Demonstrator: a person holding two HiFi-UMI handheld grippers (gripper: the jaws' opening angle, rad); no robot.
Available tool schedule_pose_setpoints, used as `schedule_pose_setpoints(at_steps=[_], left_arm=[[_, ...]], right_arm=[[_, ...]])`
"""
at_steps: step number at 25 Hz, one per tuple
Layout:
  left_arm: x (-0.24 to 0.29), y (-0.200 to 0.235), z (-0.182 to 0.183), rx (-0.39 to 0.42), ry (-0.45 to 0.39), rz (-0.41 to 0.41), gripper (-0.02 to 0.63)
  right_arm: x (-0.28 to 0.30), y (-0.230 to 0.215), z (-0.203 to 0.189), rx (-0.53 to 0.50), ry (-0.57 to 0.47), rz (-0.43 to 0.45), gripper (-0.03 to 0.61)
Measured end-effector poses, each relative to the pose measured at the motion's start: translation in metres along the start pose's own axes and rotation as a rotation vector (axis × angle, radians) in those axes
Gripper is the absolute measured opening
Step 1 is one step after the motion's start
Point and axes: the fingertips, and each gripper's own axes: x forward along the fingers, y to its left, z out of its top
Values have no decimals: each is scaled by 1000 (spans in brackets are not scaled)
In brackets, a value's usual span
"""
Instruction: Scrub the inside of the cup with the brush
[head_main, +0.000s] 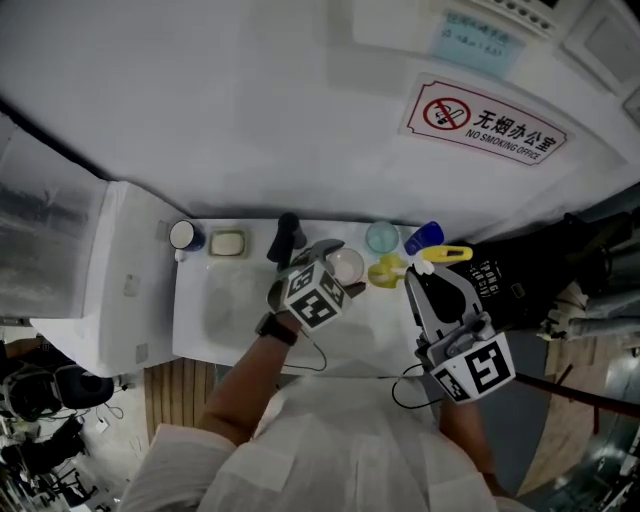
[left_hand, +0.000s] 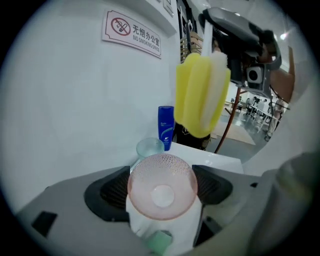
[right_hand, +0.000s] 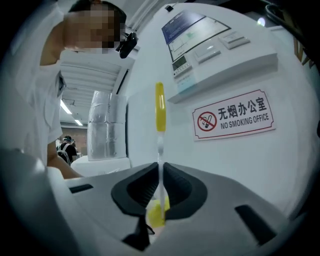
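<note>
A translucent pink cup (left_hand: 161, 186) sits clamped between the jaws of my left gripper (left_hand: 161, 175), its inside facing the camera. In the head view the cup (head_main: 347, 265) is held over the white counter by the left gripper (head_main: 338, 272). The brush has a yellow sponge head (left_hand: 201, 95) that hangs just above and beyond the cup, apart from it. My right gripper (right_hand: 160, 172) is shut on the brush's thin white handle (right_hand: 159, 150), whose yellow end (right_hand: 159, 107) points up. Seen from the head, the right gripper (head_main: 425, 278) holds the sponge head (head_main: 386, 271) right beside the cup.
A blue bottle (head_main: 424, 237) and a clear glass (head_main: 381, 237) stand at the back of the counter. The sink basin (head_main: 225, 300) with a black faucet (head_main: 287, 238), a soap dish (head_main: 228, 243) and a white mug (head_main: 183, 235) lies to the left. A black bag (head_main: 520, 275) is at the right.
</note>
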Motion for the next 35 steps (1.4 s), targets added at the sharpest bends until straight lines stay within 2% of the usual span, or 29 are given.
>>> schedule_pose_setpoints(at_steps=[5, 16, 27, 35], left_arm=[[19, 24, -3, -10, 3, 35, 373], [59, 54, -14, -62, 17, 93, 373], [73, 64, -11, -86, 13, 94, 373], [75, 69, -10, -77, -4, 125, 373]], right_arm=[[-13, -20, -3, 29, -4, -54, 31], [-28, -36, -13, 41, 21, -101, 31], [-35, -44, -18, 45, 35, -118, 31], [-36, -44, -20, 47, 41, -118, 31]])
